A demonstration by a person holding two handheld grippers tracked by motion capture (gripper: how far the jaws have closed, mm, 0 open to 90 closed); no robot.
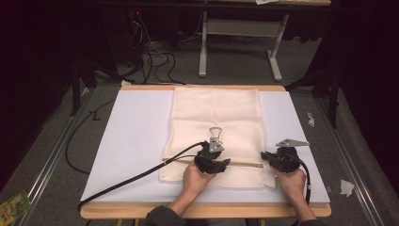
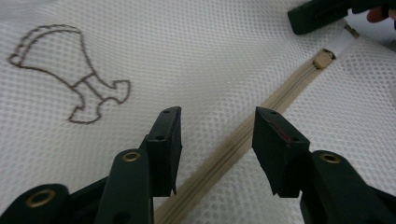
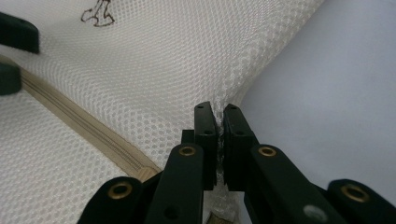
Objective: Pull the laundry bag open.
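Lying flat on the white surface: a mesh bag, its zip running left to right along the near edge. Pinching the bag's right edge by the zip's end: right hand-held gripper. Hovering spread over the zip, pull lying ahead toward the right: left hand-held gripper, nearer to it.
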